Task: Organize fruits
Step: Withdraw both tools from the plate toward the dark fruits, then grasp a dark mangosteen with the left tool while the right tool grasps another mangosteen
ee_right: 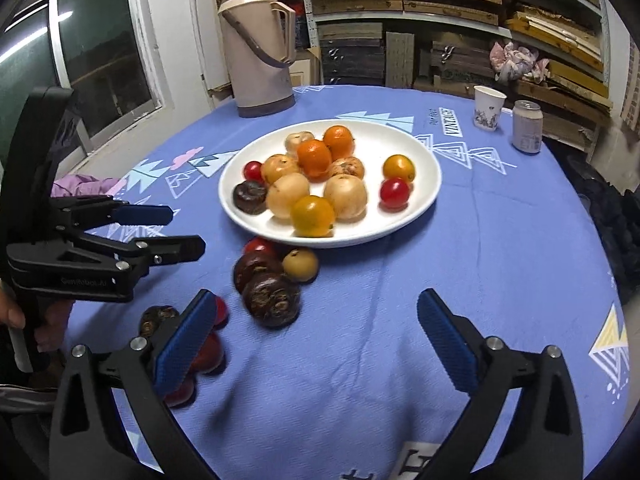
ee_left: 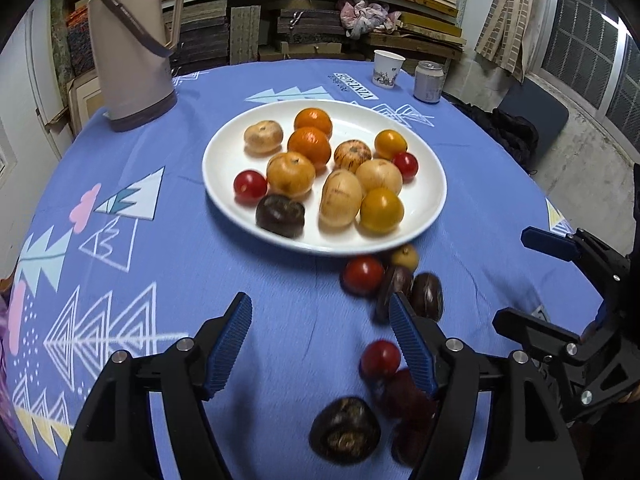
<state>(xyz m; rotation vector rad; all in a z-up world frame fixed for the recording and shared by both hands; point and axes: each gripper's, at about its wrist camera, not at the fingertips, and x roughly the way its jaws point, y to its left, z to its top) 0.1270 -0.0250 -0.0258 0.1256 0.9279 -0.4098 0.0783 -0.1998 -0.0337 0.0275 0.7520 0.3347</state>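
The left hand-held gripper (ee_left: 320,344) has its black arms spread at a middling width, its ribbed blue pads (ee_left: 230,344) closed on nothing, and it tilts down steeply over the counter (ee_left: 160,264), which wears a blue cloth printed with white triangles. The right hand-held gripper (ee_right: 316,340) stands fully wide and empty, angled down less steeply above bare cloth. Just beyond the left gripper's right finger lie loose fruits: glossy red cherry tomatoes (ee_left: 362,275), dark, rough water chestnuts (ee_left: 345,429) and a small tan round fruit (ee_left: 405,257). Past them sits a smooth, oval white plate (ee_left: 224,156) heaped with oranges (ee_left: 310,145), yellow tomatoes (ee_left: 381,210) and pale tan fruits. A beige plastic thermos (ee_left: 132,40), paper cup (ee_left: 387,68) and can (ee_left: 429,82) stand farther back.
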